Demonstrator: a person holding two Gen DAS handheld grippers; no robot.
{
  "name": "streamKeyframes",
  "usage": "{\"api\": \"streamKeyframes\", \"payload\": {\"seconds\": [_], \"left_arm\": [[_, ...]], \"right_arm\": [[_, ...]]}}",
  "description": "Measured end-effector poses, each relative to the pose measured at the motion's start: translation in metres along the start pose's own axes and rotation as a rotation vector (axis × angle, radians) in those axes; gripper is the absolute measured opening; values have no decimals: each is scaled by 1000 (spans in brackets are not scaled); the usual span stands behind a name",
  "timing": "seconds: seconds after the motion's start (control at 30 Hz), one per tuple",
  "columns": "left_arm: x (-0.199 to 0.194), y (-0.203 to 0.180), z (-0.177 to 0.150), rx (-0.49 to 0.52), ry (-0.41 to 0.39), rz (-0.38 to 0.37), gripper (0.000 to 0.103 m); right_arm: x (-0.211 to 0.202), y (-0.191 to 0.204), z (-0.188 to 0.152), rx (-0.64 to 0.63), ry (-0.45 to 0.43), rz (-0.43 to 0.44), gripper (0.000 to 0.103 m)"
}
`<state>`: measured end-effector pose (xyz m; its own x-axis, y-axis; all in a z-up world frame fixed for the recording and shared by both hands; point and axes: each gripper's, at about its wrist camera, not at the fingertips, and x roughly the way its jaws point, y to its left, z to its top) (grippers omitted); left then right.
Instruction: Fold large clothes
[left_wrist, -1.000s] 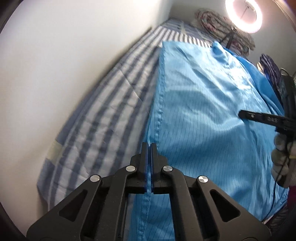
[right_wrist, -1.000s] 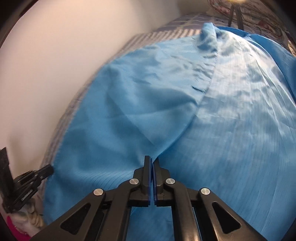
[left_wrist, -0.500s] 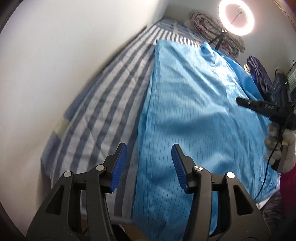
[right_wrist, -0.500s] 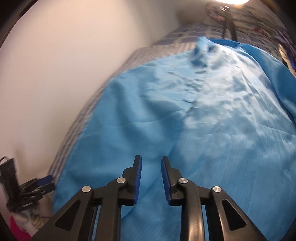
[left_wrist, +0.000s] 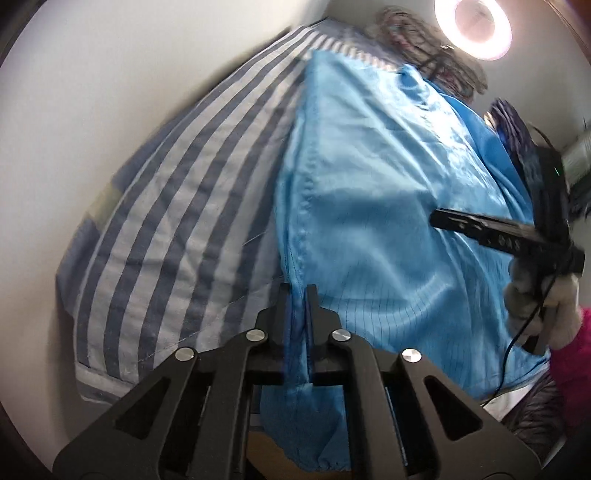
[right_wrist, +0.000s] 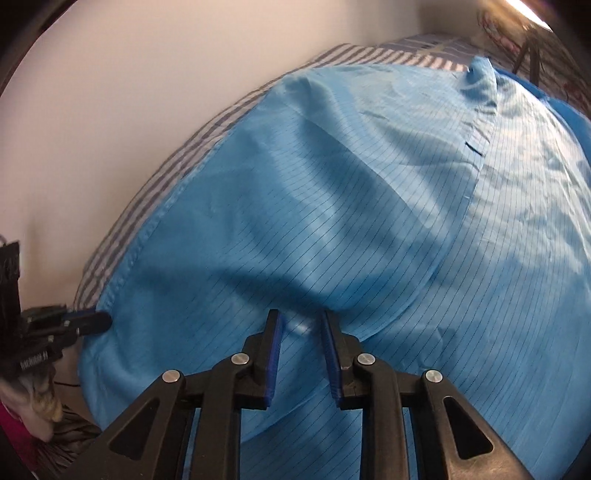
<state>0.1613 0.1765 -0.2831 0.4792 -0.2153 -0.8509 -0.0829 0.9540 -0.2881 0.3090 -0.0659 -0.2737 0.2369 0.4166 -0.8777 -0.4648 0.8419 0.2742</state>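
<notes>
A large light-blue garment (left_wrist: 376, 206) with thin dark pinstripes lies spread on a striped bed. In the left wrist view my left gripper (left_wrist: 298, 295) is shut on the garment's left seam edge near the bed's near end. In the right wrist view the garment (right_wrist: 369, 206) fills the frame, and my right gripper (right_wrist: 298, 325) is open, its blue pads astride a raised fold of the cloth at the front opening's lower end. The right gripper also shows in the left wrist view (left_wrist: 439, 218), and the left gripper in the right wrist view (right_wrist: 99, 316).
The blue-and-white striped bedsheet (left_wrist: 177, 221) runs along a white wall (left_wrist: 110, 92) on the left. A ring light (left_wrist: 472, 26) and a pile of patterned cloth (left_wrist: 424, 44) stand at the far end. The person's gloved hand (left_wrist: 535, 306) and pink sleeve are at the right.
Both grippers opened half a second ago. Since then the left gripper has shut on the garment's left seam edge, and the right gripper has opened wider and lowered onto the cloth.
</notes>
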Motion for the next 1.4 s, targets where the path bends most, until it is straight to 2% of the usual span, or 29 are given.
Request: {"api": "streamKeyframes", "payload": {"seconds": [0.1,0.2,0.27,0.47,0.6,0.73,0.8,0.9,1.0,1.07,1.1,1.17,1.23,1.4], "left_arm": [[-10,-25,0,78,-41,1,1],[-21,-47,-1,148,-86,9,1],[-28,-55,-1,167,-107,-2,1],[-33,-57,1,164,-123,-23,0],[-32,-55,3,140,-123,-42,0],[-37,-56,1,147,-133,-54,0],[-40,-57,2,147,-141,-64,0],[-43,-60,3,161,-147,-68,0],[-42,-62,3,170,-146,-70,0],[-41,-64,4,174,-144,-73,0],[-41,-65,4,175,-144,-76,0],[-38,-69,6,181,-144,-77,0],[-38,-73,5,197,-148,-67,0],[-39,-84,2,219,-151,-72,0]], "right_arm": [[1,-2,3,13,8,16,25],[-2,-6,7,57,24,67,37],[-10,-11,12,107,14,110,49],[-40,-13,37,209,-48,197,50],[-45,0,61,201,-62,191,53],[-36,26,87,150,-48,161,63],[-21,39,103,151,-15,173,62],[1,61,124,127,11,135,62],[20,80,135,89,45,78,59],[33,87,138,69,75,28,42],[39,89,139,63,90,5,36],[49,90,139,59,109,-23,13],[53,88,138,67,110,-14,2],[42,81,133,87,62,34,0]]}}
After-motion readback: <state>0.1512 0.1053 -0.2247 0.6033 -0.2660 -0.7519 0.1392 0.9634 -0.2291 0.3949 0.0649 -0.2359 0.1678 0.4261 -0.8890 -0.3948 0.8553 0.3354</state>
